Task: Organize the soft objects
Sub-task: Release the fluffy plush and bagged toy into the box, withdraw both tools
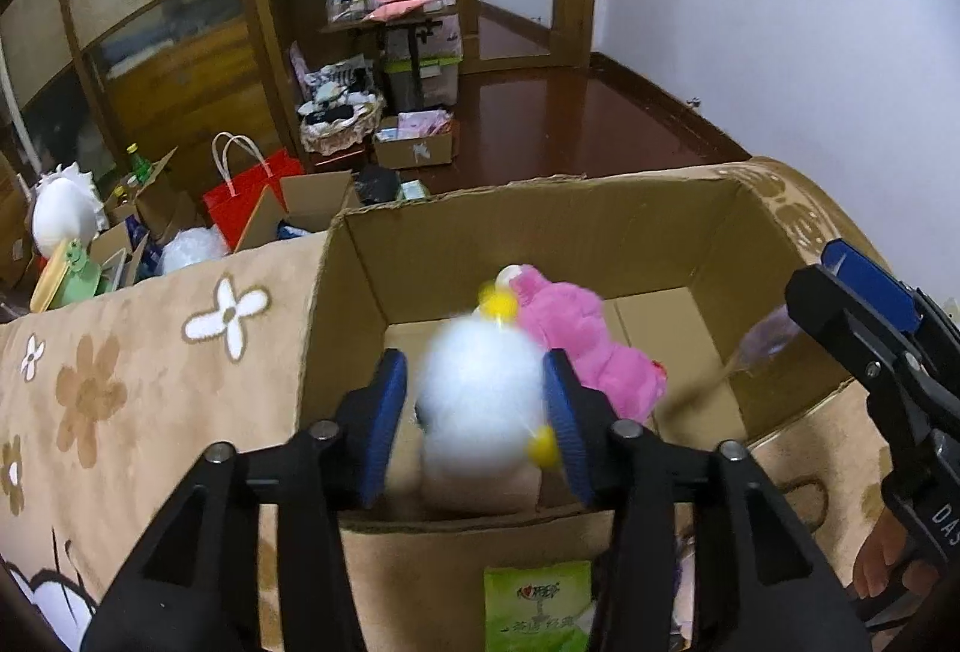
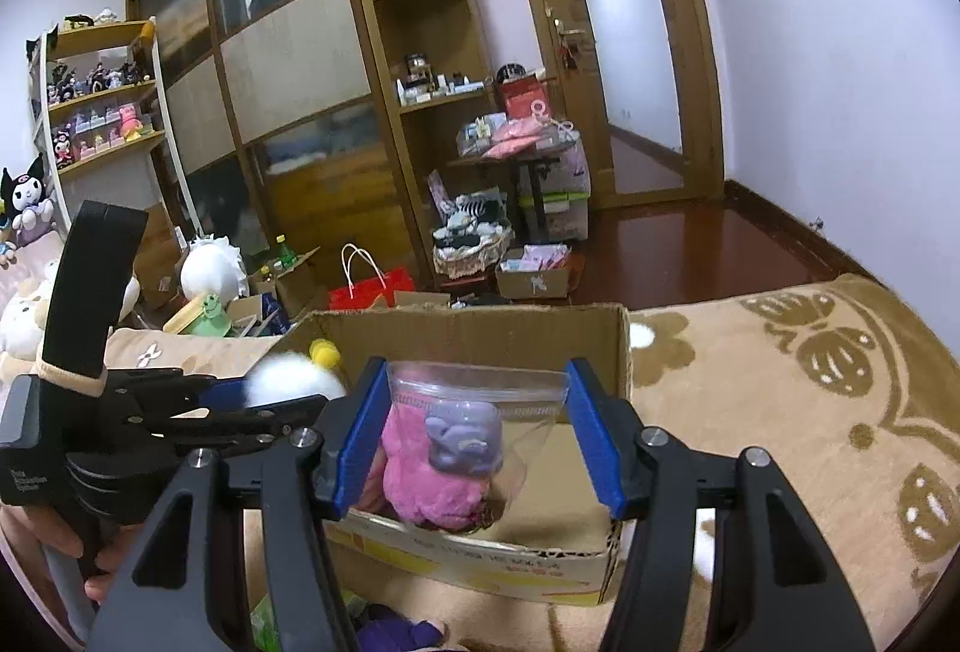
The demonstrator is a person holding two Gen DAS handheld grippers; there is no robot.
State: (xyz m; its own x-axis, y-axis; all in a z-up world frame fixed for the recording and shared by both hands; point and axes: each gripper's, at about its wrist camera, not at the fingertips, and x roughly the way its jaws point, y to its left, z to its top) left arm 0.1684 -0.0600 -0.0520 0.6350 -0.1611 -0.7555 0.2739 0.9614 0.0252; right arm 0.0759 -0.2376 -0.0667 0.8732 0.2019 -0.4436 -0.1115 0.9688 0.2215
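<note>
An open cardboard box (image 1: 540, 190) (image 2: 468, 322) stands on a beige flowered blanket. A pink plush (image 1: 576, 334) (image 2: 420, 466) lies inside it. A white plush with yellow bits (image 1: 480, 400) (image 2: 294, 379), blurred, hangs over the box between the pads of my left gripper (image 1: 474, 412) (image 2: 240, 400). A gap shows at the left pad, so the jaws stand open around the plush. My right gripper (image 2: 477, 430) (image 1: 840, 292) is shut on a clear zip bag (image 2: 480, 388) with a purple soft toy (image 2: 465, 439) in it, held above the box's near edge.
The blanket (image 1: 120, 382) (image 2: 780, 412) spreads on both sides of the box. A green tissue pack (image 1: 534, 610) and a purple plush (image 2: 396, 634) lie in front of it. Behind the blanket's far edge are a red paper bag (image 1: 252, 196), boxes and several plush toys.
</note>
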